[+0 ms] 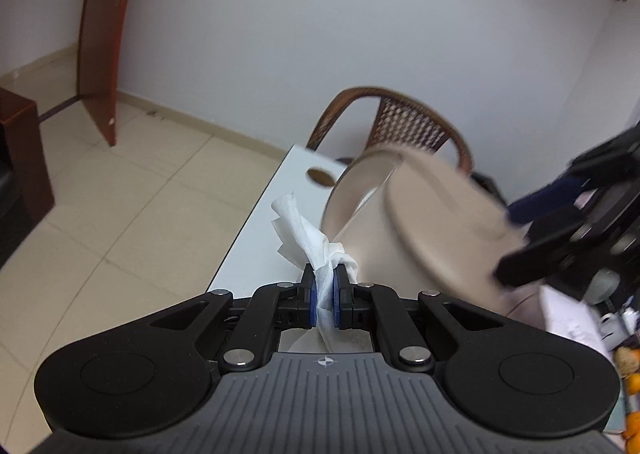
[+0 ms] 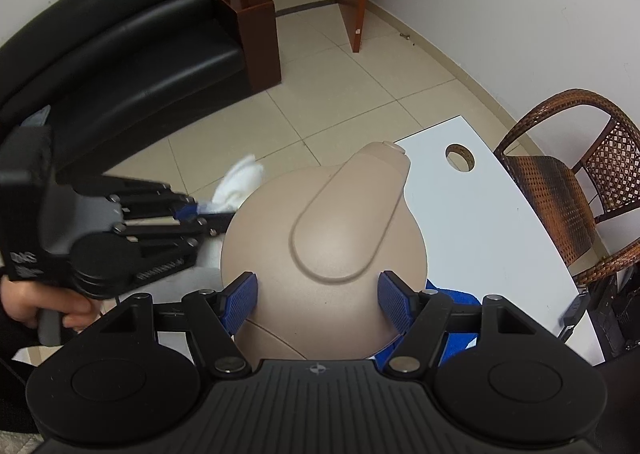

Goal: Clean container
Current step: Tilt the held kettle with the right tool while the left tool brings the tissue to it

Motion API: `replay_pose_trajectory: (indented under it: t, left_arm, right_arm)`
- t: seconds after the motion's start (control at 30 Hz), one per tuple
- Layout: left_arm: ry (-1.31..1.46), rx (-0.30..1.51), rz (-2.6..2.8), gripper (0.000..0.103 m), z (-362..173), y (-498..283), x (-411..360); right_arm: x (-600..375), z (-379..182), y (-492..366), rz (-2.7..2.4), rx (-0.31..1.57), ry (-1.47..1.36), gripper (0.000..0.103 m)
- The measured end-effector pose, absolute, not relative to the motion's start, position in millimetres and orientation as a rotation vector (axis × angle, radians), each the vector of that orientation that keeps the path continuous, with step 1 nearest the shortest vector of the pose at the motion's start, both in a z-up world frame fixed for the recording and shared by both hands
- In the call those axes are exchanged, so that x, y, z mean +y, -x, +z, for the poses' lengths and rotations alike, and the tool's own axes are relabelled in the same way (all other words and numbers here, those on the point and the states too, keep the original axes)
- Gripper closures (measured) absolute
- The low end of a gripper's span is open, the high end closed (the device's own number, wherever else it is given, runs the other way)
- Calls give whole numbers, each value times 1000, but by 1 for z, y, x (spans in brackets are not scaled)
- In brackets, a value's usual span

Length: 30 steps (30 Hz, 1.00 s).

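Observation:
A beige round container (image 2: 336, 230) with a long raised flap on its surface fills the right wrist view. My right gripper (image 2: 320, 302) is shut on it, blue pads (image 2: 240, 302) pressing both sides. In the left wrist view the container (image 1: 420, 222) is held tilted above the white table (image 1: 272, 214), its open mouth facing left, with the right gripper (image 1: 510, 246) clamped at its far right end. My left gripper (image 1: 325, 278) is shut on a crumpled white tissue (image 1: 304, 230), just left of the container's mouth. From the right wrist, the left gripper (image 2: 208, 214) and tissue (image 2: 240, 182) sit beside the container's left edge.
The white table (image 2: 480, 222) has a round hole (image 2: 460, 156) near its far end. A wicker chair (image 2: 560, 182) stands behind it. A blue cloth (image 2: 460, 298) lies under the container. A black sofa (image 2: 120, 46) and brown side cabinet (image 2: 256, 38) stand on the tiled floor. A hand (image 2: 32, 306) holds the left gripper.

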<state>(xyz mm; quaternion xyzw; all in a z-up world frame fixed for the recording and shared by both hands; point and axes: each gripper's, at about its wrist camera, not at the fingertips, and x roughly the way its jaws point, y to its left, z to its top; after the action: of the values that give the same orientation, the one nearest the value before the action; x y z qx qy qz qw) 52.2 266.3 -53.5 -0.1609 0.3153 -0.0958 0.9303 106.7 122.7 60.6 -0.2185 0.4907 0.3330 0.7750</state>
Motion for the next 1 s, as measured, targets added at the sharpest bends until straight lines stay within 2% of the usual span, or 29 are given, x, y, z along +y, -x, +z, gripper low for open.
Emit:
replay_pose_trajectory:
  t: [0.3, 0.6, 0.77, 1.0]
  left_arm:
    - [364, 665, -193, 96, -82, -61, 272]
    - [377, 765, -184, 96, -125, -68, 278]
    - [384, 742, -203, 96, -106, -64, 283]
    - [417, 612, -310, 96, -50, -60, 290]
  right_arm:
    - [125, 59, -108, 706, 1064, 466, 32]
    - [127, 59, -111, 698, 1074, 465, 32]
    - [127, 58, -112, 695, 1077, 464, 31]
    - [126, 58, -114, 697, 1077, 467, 31]
